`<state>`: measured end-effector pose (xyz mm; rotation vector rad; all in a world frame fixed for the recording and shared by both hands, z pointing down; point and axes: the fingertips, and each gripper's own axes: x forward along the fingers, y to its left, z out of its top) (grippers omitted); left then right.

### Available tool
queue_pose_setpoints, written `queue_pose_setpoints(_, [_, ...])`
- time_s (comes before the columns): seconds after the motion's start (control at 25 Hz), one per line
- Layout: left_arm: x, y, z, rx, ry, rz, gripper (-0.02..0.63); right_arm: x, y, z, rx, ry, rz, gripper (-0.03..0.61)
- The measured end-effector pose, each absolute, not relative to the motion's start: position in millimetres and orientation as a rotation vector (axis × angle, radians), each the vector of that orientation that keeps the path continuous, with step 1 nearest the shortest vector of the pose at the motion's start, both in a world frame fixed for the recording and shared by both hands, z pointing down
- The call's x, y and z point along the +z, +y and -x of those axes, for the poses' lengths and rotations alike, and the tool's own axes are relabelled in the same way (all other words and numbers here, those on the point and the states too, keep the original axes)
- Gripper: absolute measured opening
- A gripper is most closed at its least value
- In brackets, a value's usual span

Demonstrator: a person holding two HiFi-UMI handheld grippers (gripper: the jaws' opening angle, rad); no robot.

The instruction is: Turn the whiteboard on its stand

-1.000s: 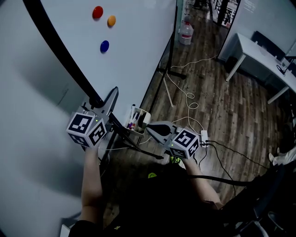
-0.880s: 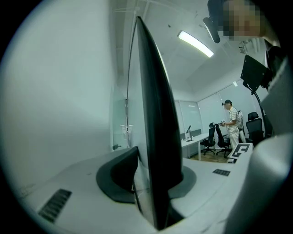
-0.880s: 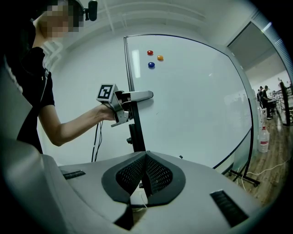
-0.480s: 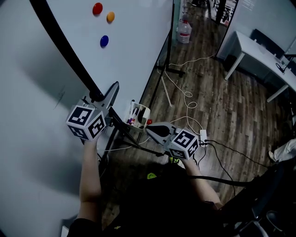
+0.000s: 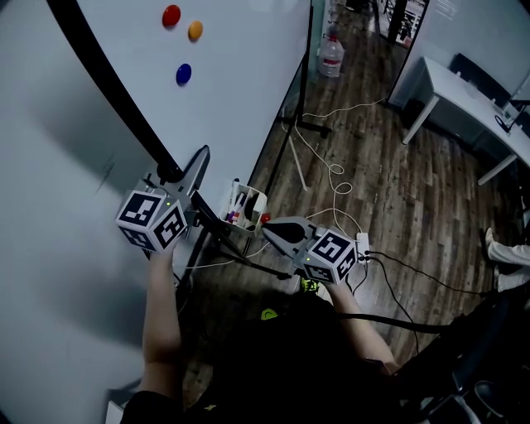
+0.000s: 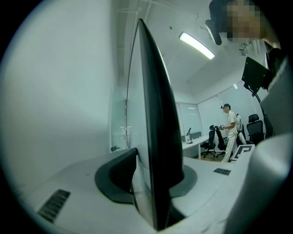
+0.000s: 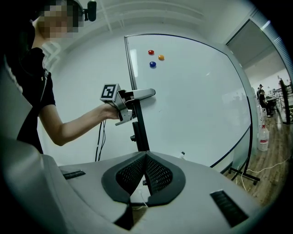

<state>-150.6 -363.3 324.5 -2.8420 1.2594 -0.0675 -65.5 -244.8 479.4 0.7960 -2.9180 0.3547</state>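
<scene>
Left claw (image 5: 189, 168) sits a touch higher and further left in the head view than a second back. The round red magnet (image 5: 171, 15), round orange magnet (image 5: 195, 31) and round blue magnet (image 5: 183, 74) have slid the same way. Small shift; may be partly the head.

Its jaws have just been easing apart. The black-framed edge of the large white whiteboard (image 5: 240, 83) stands between them, and the pads look to be on it: a mid-width clamp. Reading: grip relaxed, not released; the turn is barely begun, if at all.

- Whiteboard runs ahead and right of the left claw.
- Black metal stand upright (image 7: 141, 130) drops directly beneath that claw.
- Right claw (image 5: 278, 234) is low, well apart from the board, jaws together on nothing.
- Clear plastic water jug (image 5: 330, 51) stands on the floor far beyond both claws; fill not readable.
- Small white pen tray (image 5: 258, 207) lies between the two claws, just ahead of the right one, and holds several markers (image 5: 238, 214).
</scene>
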Motion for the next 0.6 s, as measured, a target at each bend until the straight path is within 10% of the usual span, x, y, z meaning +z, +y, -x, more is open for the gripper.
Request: queue_pose_setpoints(0.6, [346, -364, 146, -0.134, 1.206, 2.860, 0.228, 484, -238, 57, 0.353, -2.900, -0.809, 0.015])
